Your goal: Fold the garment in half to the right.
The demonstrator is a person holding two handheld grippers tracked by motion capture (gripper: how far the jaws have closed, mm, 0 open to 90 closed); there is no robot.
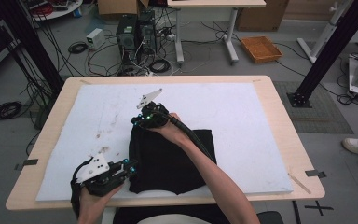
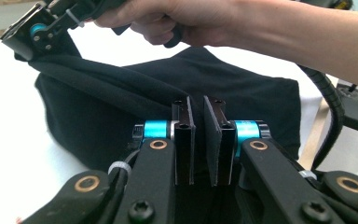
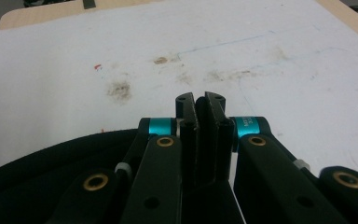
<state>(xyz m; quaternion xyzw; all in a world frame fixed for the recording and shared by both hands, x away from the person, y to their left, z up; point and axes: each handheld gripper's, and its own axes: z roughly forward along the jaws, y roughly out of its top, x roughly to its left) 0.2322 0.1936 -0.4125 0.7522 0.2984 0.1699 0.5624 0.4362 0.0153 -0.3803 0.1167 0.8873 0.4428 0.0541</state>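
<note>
Black cloth lying folded on the white mat atop the desk, toward the near edge, a little left of centre. Left claw at the cloth's near-left corner, jaws nearly together and pinching a fold of the fabric (pads close, cloth bunched between them in the left gripper view). Right claw at the far-left corner, clamped tight on the hem there, with the edge lifted slightly off the mat; same grip seen up close in the right gripper view, a thin dark strip of cloth caught between the pads. Right forearm stretched diagonally over the cloth. Brown smudges on the mat just left of the cloth. Orange tray on the floor beyond the desk, well apart.
</note>
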